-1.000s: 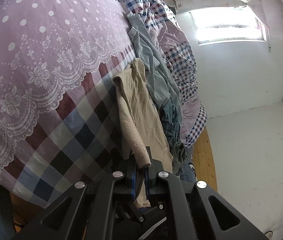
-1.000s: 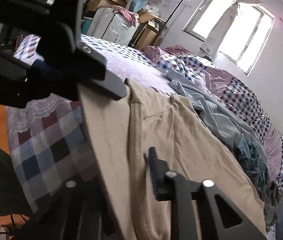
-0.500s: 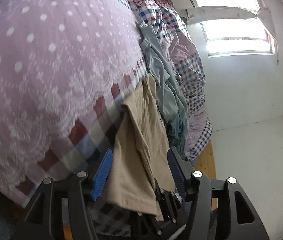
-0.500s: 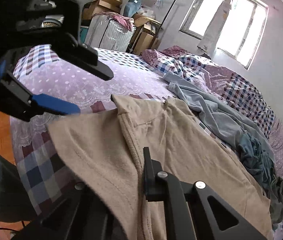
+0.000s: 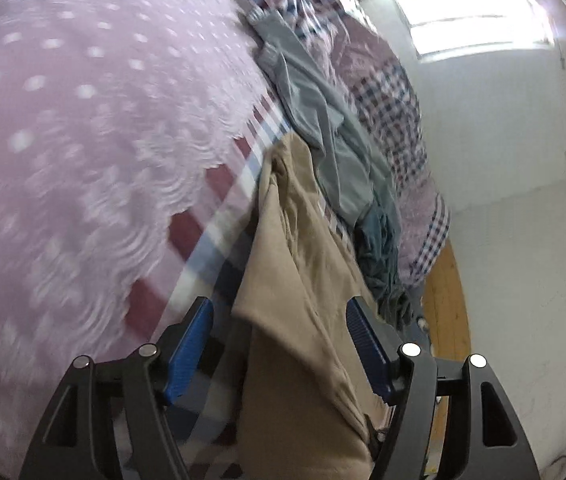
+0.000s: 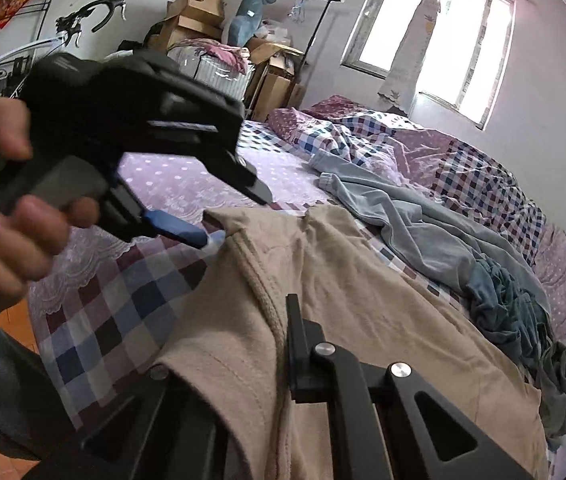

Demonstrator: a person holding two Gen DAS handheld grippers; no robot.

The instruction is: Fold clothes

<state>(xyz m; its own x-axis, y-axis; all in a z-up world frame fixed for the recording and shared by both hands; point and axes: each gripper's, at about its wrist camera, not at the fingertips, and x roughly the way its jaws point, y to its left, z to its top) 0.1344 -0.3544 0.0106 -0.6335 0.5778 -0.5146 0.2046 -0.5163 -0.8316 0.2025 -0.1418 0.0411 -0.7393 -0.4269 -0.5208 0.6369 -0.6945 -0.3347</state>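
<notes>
Beige knit garment lay spread along the near edge of the bed, on the checked and lilac dotted bedspread. One second earlier the left gripper had its fingers clamped on a beige fold; by half a second ago they had parted, and now the blue-padded fingers stood wide apart with the cloth lying loose between them, touching neither pad as far as could be seen. The right gripper kept its hold across all three moments: its visible black finger was pressed against a thick ribbed edge of the beige garment, and the opposite finger was buried under the cloth, so the jaws read as closed on it.

View differences: the right wrist camera alone showed the left gripper from outside, lifted clear above the bedspread and motion-blurred, with the person's hand around its handle, plus stacked cardboard boxes and a clothes rail behind the bed. The left wrist camera alone showed the wooden floor strip at the bed's far side.

Counts: two garments, one beige and one grey-blue crumpled garment just beside it; two grippers; one window.
</notes>
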